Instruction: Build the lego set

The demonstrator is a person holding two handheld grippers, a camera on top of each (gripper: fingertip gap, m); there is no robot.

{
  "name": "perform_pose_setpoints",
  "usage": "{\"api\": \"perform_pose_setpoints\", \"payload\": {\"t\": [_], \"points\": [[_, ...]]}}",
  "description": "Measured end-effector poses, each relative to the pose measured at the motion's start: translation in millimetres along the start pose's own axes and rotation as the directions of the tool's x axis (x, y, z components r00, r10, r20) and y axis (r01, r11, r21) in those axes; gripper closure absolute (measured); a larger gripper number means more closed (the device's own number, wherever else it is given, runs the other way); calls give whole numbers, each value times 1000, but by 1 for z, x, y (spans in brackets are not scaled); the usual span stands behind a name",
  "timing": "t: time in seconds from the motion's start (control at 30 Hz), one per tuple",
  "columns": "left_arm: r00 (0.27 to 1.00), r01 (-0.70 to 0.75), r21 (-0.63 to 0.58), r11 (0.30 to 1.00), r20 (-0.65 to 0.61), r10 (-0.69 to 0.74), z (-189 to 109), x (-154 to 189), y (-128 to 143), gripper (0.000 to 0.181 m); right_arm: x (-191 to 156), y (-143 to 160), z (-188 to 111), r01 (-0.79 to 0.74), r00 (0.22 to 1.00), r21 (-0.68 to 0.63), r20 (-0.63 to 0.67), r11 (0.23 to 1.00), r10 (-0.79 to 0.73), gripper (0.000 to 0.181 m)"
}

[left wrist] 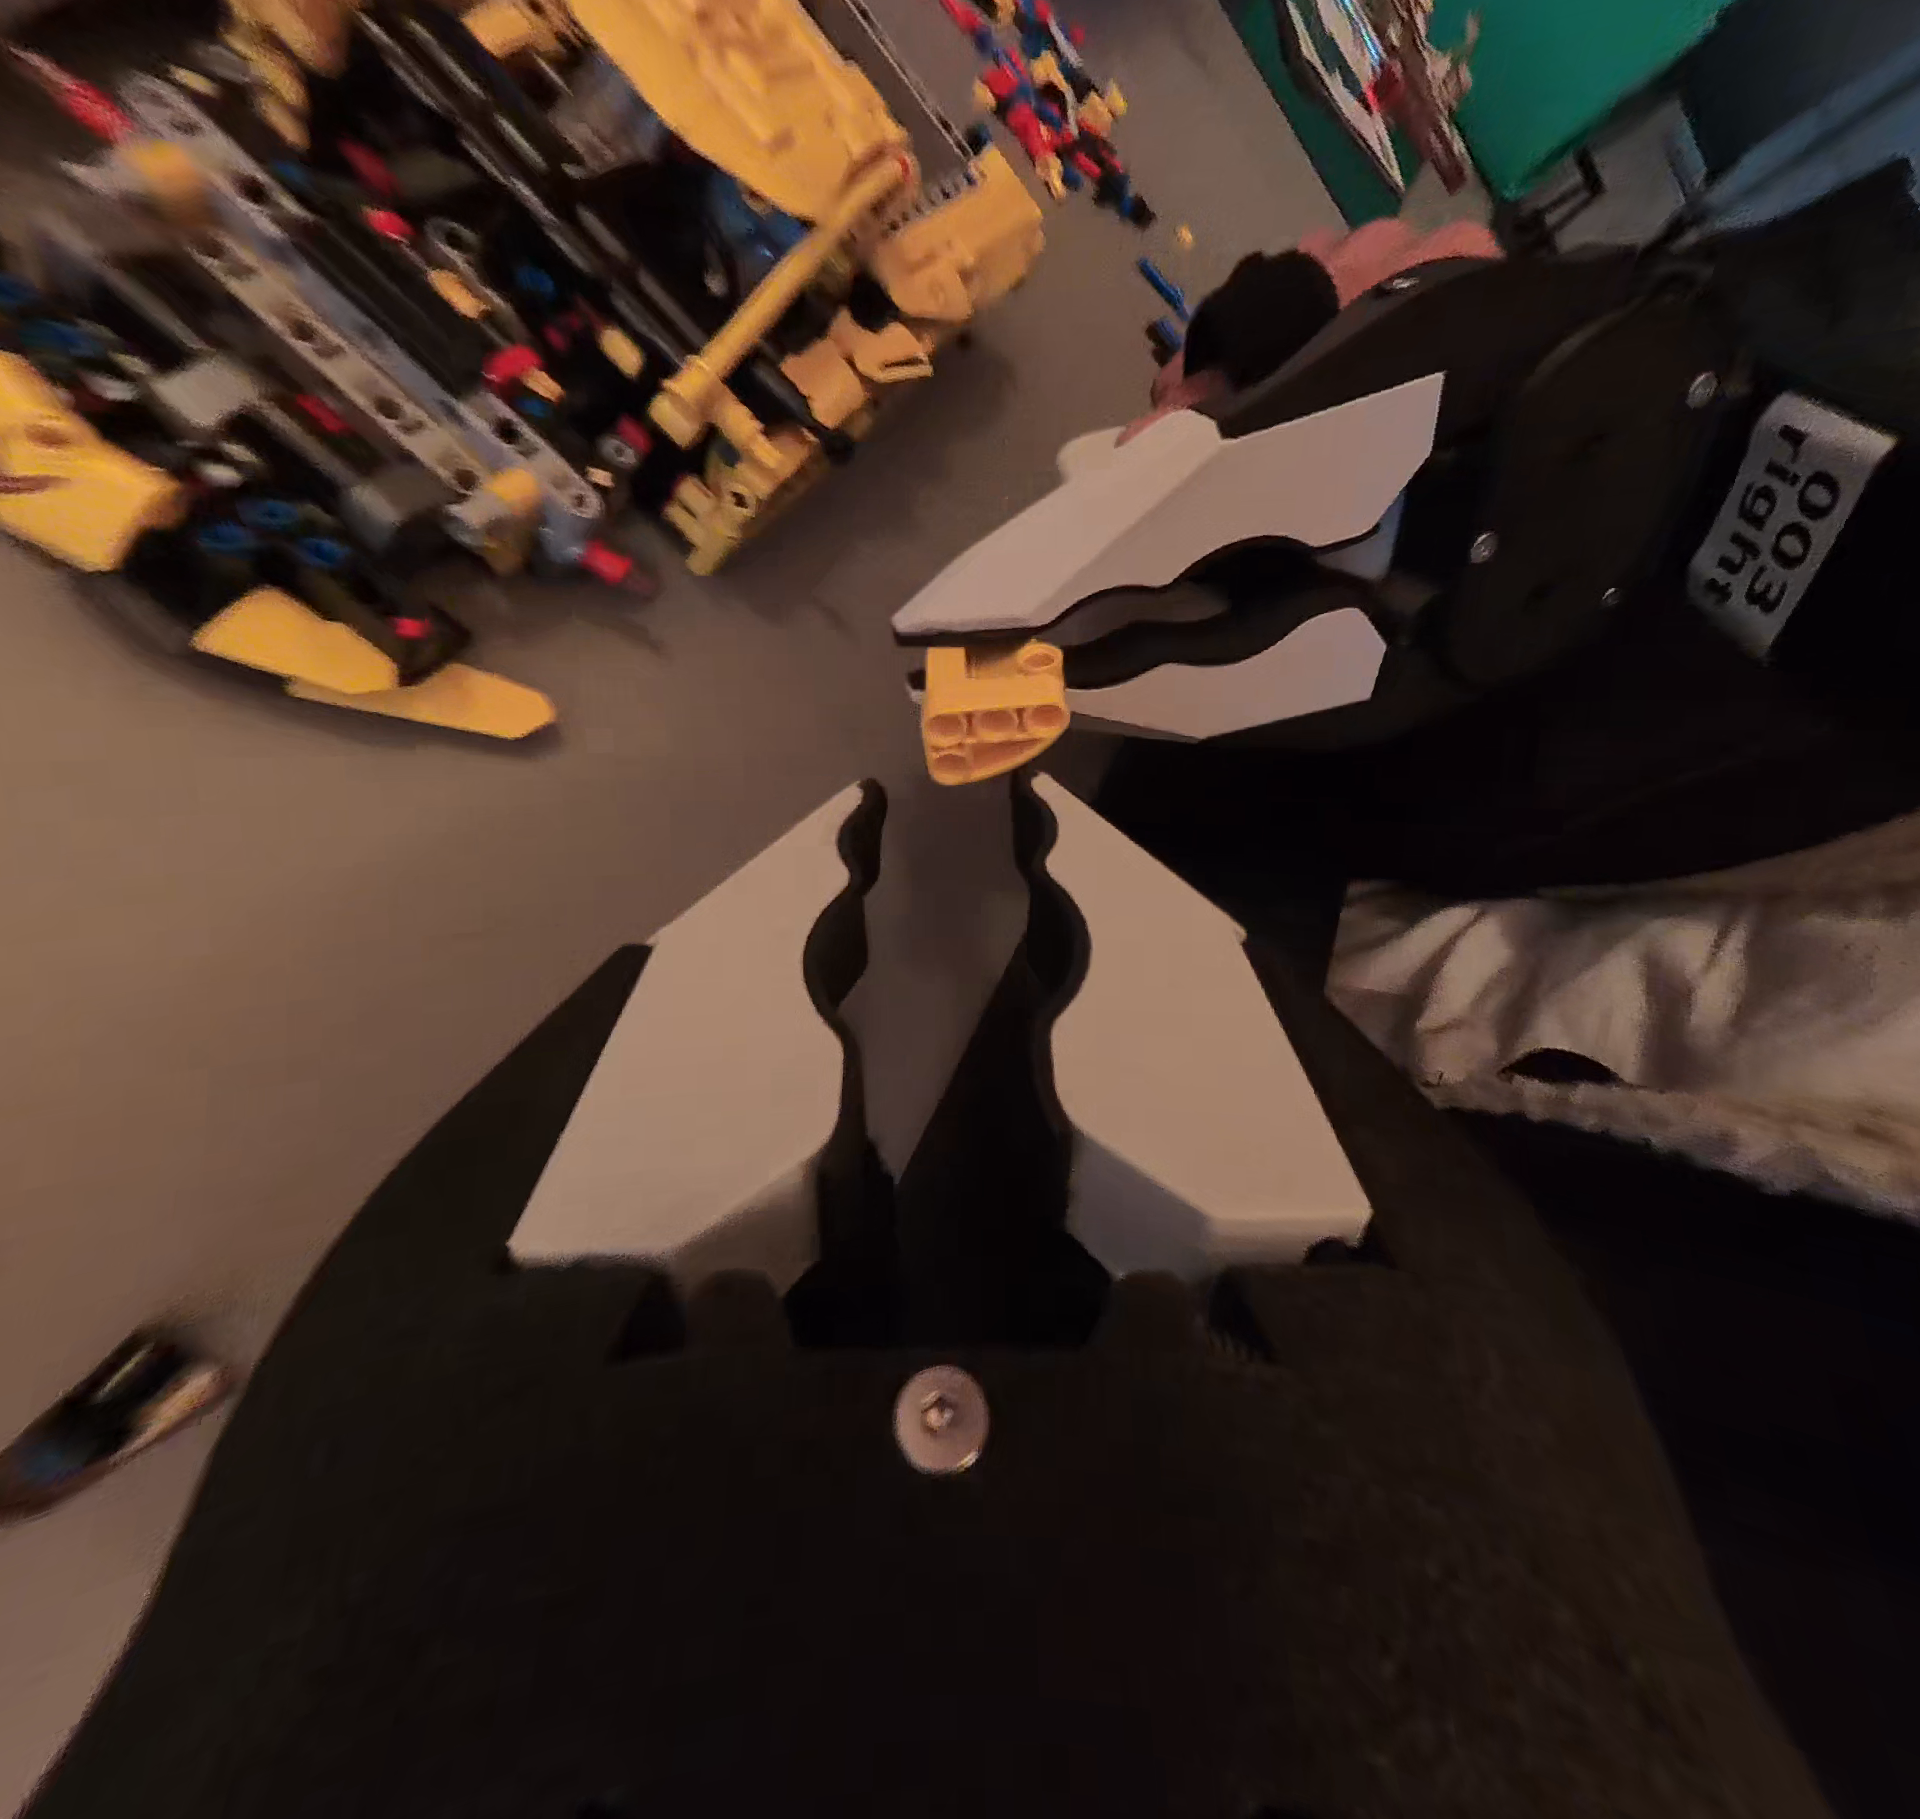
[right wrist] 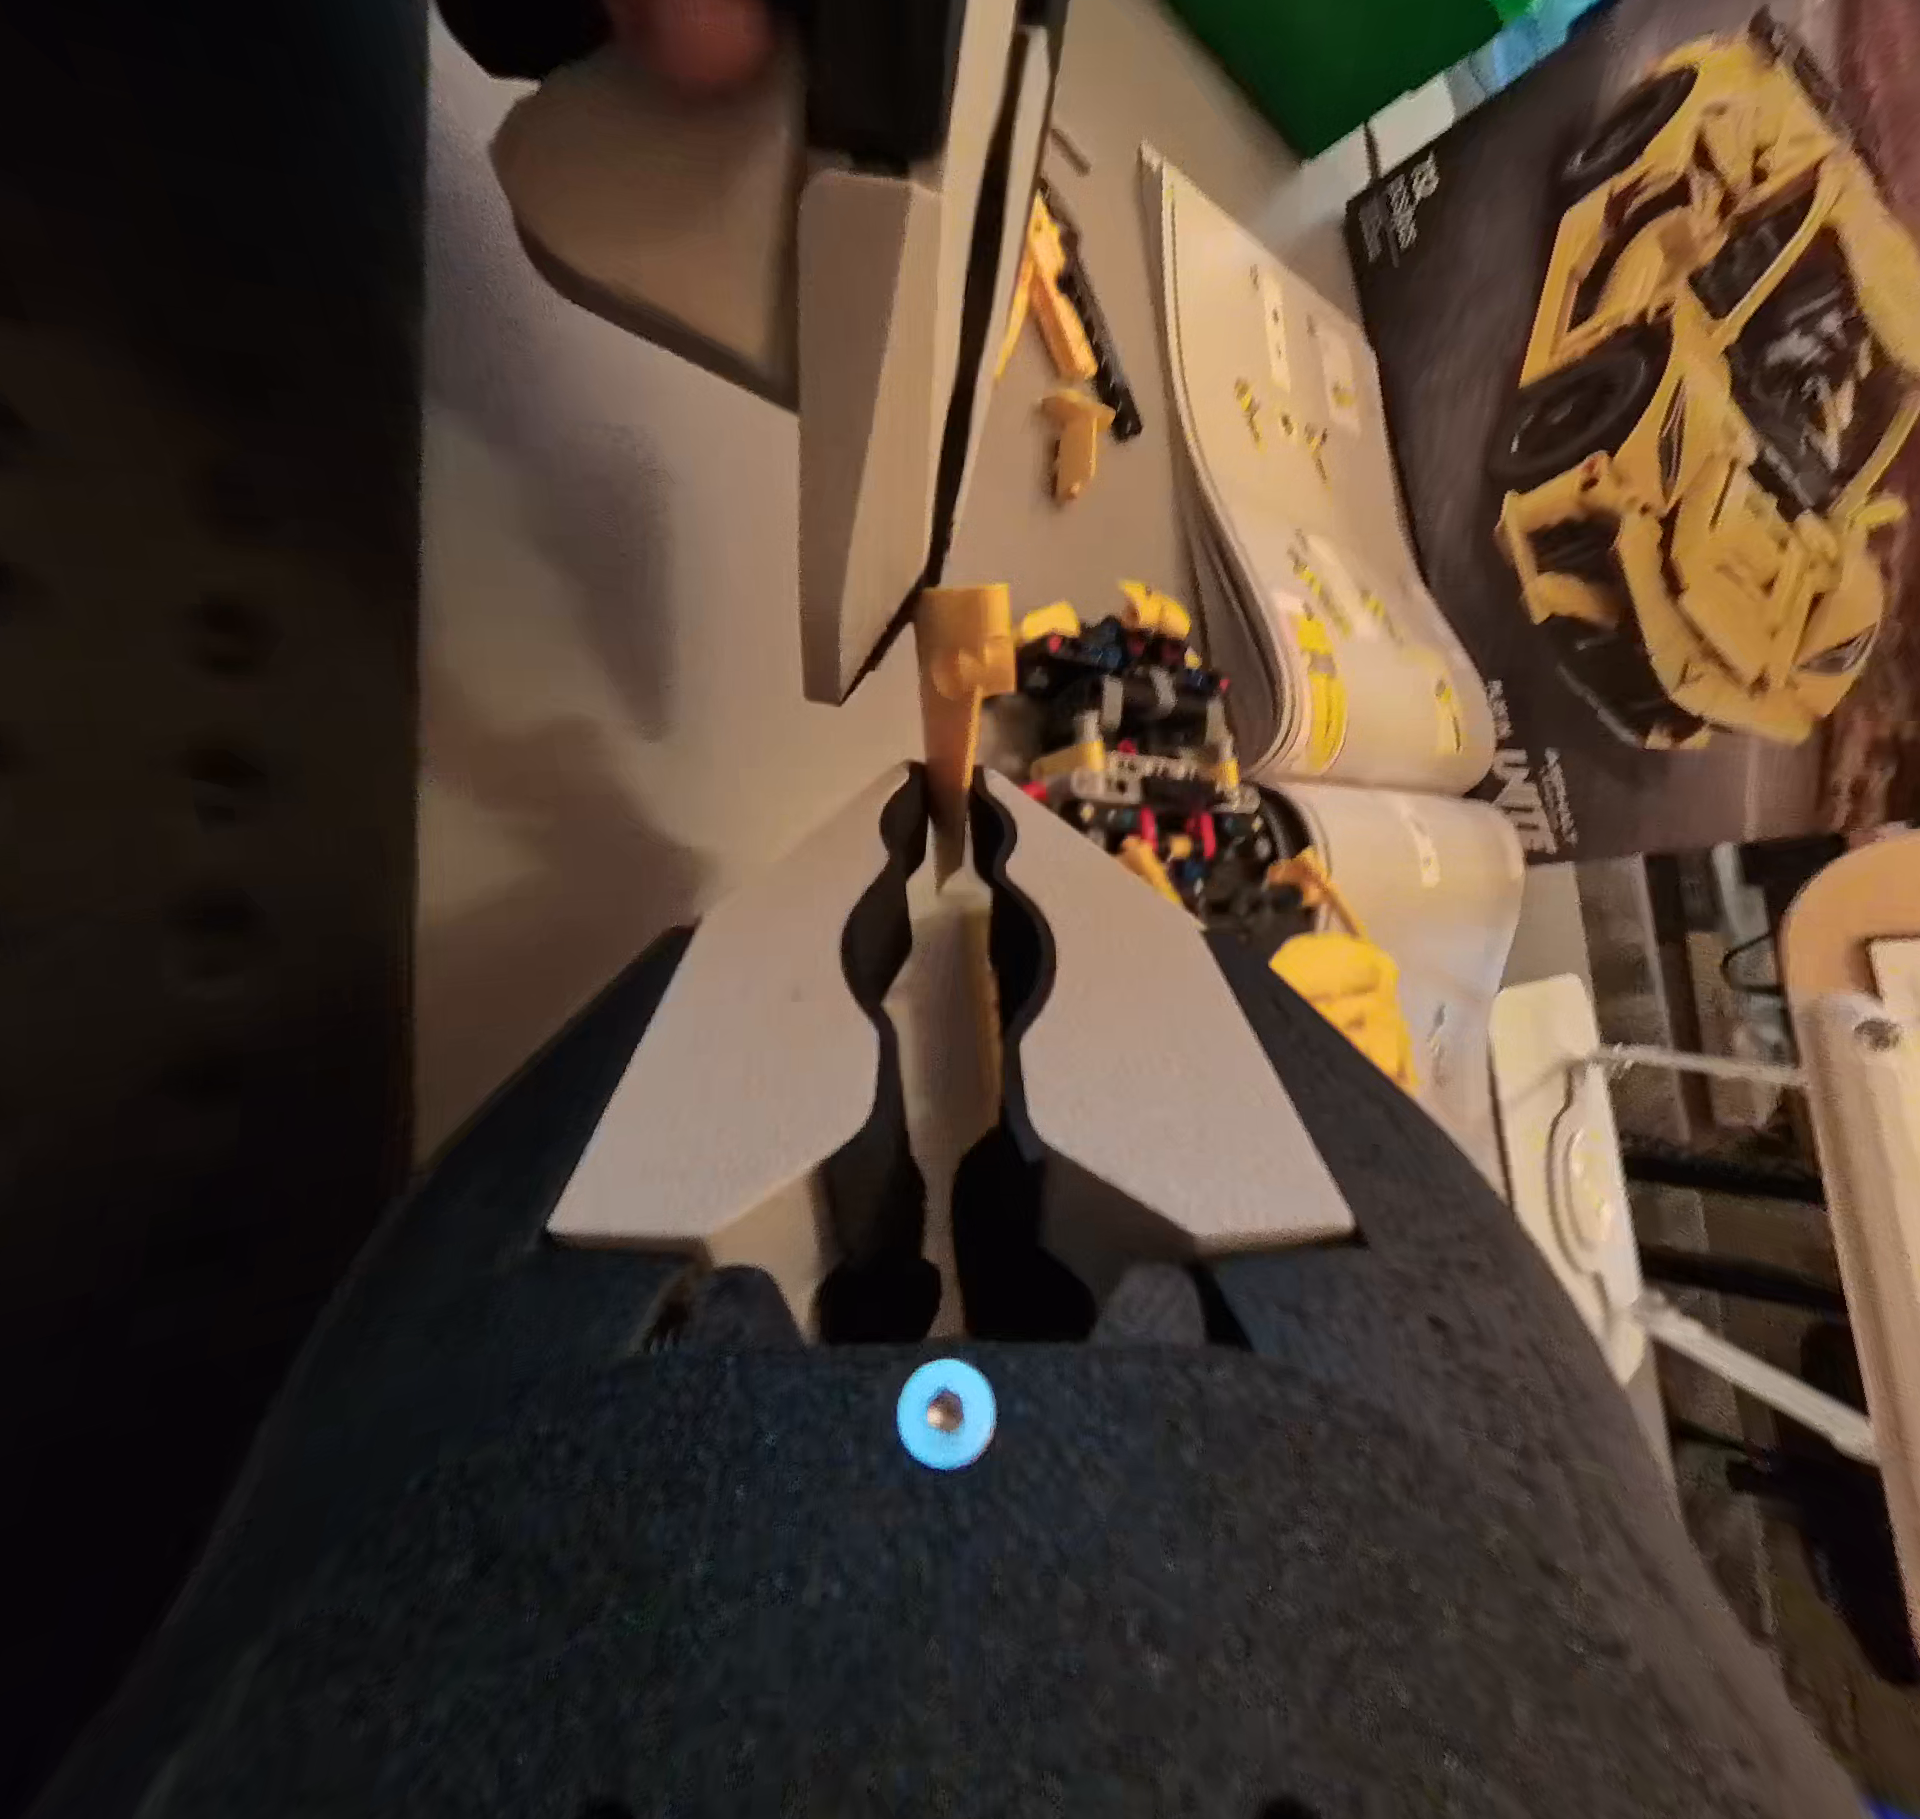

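While the right gripper point(left wrist: 971, 663) pinches a yellow piece point(left wrist: 987, 720), the left gripper's point(left wrist: 951, 793) spread fingers seemingly flank it.

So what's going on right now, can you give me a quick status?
Right gripper shut on yellow piece. Left gripper open, empty, tips just short of it. Half-built car beyond; nothing between.
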State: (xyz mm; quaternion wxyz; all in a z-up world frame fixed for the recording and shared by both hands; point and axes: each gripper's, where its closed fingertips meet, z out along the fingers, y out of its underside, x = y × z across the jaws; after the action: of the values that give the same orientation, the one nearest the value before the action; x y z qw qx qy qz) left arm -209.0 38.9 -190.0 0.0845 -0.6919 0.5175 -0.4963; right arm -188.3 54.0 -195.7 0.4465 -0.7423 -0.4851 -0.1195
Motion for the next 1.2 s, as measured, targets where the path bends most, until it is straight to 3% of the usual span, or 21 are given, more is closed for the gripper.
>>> {"api": "perform_pose_setpoints", "payload": {"t": [0.13, 0.2, 0.27, 0.37, 0.47, 0.5, 0.57, 0.63, 0.7, 0.8, 0.87, 1.0, 1.07, 1.2], "points": [[998, -66, -79, 995, -9, 65, 28, 6, 10, 173, -10, 19, -8, -34, 999, -53, -3, 998, 34, 175], [995, -102, -93, 990, 0, 102, 36, 8, 11, 170, -12, 28, -10, -38, 999, -84, -8, 996, 37, 175], [994, -109, -94, 990, 3, 110, 40, 10, 9, 154, -14, 36, -12, -38, 999, -103, -12, 994, 37, 175], [992, -124, -66, 990, 23, 126, 41, 9, 1, 143, -19, 47, -13, -29, 1000, -128, -1, 991, 29, 175], [991, -126, -87, 988, 23, 129, 47, 10, 1, 145, -22, 47, -11, -25, 1000, -118, 12, 993, 27, 175], [991, -128, -98, 987, 26, 131, 50, 10, 2, 157, -23, 47, -11, -27, 999, -119, 23, 992, 30, 175], [989, -138, -111, 984, 39, 143, 53, 9, 3, 157, -25, 49, -10, -39, 999, -122, 32, 992, 44, 175], [988, -145, -110, 983, 40, 150, 53, 9, 2, 157, -25, 50, -12, -100, 994, -99, 43, 990, 104, 172], [974, -202, -110, 973, 80, 212, 51, 4, 1, 158, -24, 50, -23, -222, 970, -88, 83, 971, 229, 155], [913, -380, -80, 922, 130, 387, 42, 2, -6, 158, -4, 57, -65, -523, 845, -10, 125, 852, 520, 142], [844, -503, -83, 860, 166, 510, 38, -1, -7, 158, 19, 96, -103, -685, 727, -3, 51, 728, 684, 142], [781, -602, -109, 791, 127, 611, 42, 0, 1, 157, 48, 221, -179, -887, 451, -35, -276, 461, 848, 138], [771, -618, -139, 774, 83, 631, 50, 1, 9, 157, 52, 257, -198, -909, 400, -44, -370, 414, 838, 138], [719, -673, -185, 716, 64, 692, 61, 4, 20, 157, 57, 281, -194, -915, 389, -59, -398, 400, 831, 145]]}}
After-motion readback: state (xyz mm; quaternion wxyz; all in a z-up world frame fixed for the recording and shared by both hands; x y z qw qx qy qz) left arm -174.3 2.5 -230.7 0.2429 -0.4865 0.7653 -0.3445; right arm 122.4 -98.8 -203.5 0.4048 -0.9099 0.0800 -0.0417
